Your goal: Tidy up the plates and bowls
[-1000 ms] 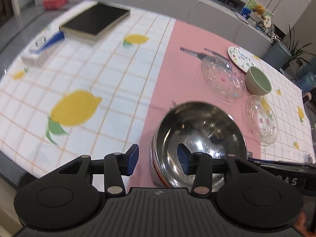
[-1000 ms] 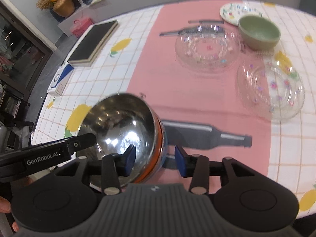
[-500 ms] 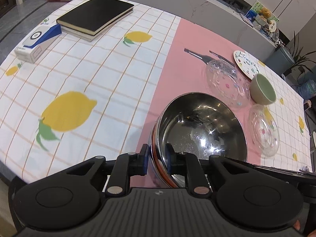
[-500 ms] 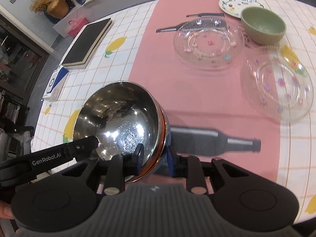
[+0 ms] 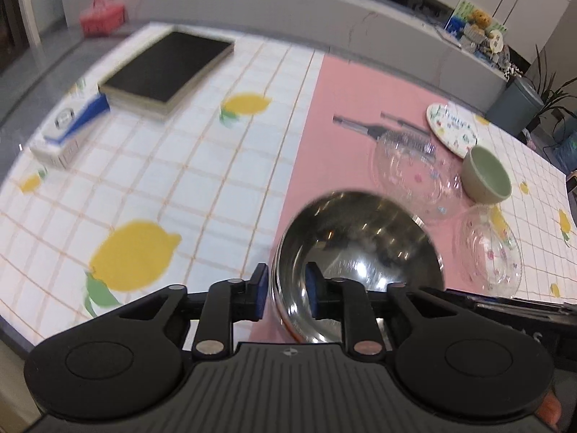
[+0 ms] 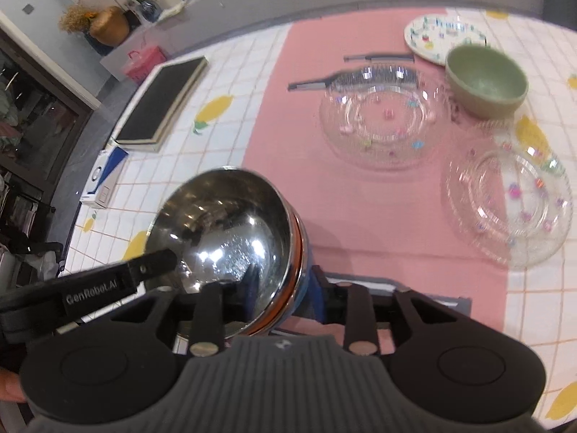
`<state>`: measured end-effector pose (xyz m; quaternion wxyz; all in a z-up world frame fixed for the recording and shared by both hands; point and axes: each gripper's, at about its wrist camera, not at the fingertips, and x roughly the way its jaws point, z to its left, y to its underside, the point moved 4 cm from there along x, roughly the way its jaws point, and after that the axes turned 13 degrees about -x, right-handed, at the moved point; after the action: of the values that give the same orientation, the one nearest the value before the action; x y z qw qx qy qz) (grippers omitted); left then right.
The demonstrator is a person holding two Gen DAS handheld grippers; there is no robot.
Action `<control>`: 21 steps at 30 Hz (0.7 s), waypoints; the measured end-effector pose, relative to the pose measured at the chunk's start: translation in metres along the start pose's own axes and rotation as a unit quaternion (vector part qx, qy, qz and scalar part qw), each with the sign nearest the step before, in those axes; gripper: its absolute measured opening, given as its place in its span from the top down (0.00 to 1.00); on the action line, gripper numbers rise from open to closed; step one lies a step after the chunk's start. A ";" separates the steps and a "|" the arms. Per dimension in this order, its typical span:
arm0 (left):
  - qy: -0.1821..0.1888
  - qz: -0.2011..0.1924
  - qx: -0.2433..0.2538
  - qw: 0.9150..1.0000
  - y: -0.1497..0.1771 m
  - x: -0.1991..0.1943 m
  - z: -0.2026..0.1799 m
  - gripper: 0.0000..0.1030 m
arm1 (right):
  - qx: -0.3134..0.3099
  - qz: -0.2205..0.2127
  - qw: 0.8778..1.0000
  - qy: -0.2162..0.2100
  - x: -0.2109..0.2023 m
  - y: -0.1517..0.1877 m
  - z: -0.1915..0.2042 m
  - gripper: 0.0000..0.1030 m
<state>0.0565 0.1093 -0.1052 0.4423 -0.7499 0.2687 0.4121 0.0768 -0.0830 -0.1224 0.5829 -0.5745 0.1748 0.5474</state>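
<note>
- The left gripper point(image 5: 285, 294) straddles the near-left rim of the steel bowl point(image 5: 360, 252): one blue pad sits outside the wall, the other inside. A visible gap remains on each side, so the jaws stand apart and do not clamp the rim.
- The right gripper point(image 6: 281, 288) straddles the near-right rim of the steel bowl point(image 6: 223, 231), with one finger inside and the blue pad outside. Whether it pinches the rim or only brackets it cannot be told.
- The bowl sits at the near edge of the pink mat point(image 5: 331, 137), tilted slightly, with an orange band showing under its rim. Whether it rests on the mat or is lifted cannot be told.
- Beyond it lie two clear glass plates: the far plate point(image 6: 386, 122) on the mat, the near plate point(image 6: 508, 205) to its right, straddling the mat's edge.
- A green bowl point(image 6: 487, 79) stands just beside the far plate, and a white printed plate point(image 6: 429, 36) lies behind it.
- On the lemon-print cloth point(image 5: 180, 166) to the left lie a black book point(image 5: 169, 68) and a blue-and-white box point(image 5: 68, 133).
</note>
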 end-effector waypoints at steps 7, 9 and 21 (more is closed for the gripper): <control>0.051 -0.043 0.028 0.997 -0.013 -0.027 -0.043 0.72 | -0.011 -0.050 0.998 0.039 -0.041 -0.003 -0.026 0.61; 0.074 -0.041 0.034 0.996 -0.015 -0.027 -0.059 0.72 | -0.004 -0.059 0.997 0.058 -0.050 -0.003 -0.041 0.61; 0.143 -0.012 0.079 0.987 -0.011 0.003 -0.165 0.72 | 0.062 -0.077 0.986 0.136 -0.084 0.003 -0.137 0.61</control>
<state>0.1295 -0.0315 -0.0588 0.4618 -0.7670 0.3520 0.2729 0.1041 -0.2378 -0.0922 0.6282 -0.6182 0.2411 0.4063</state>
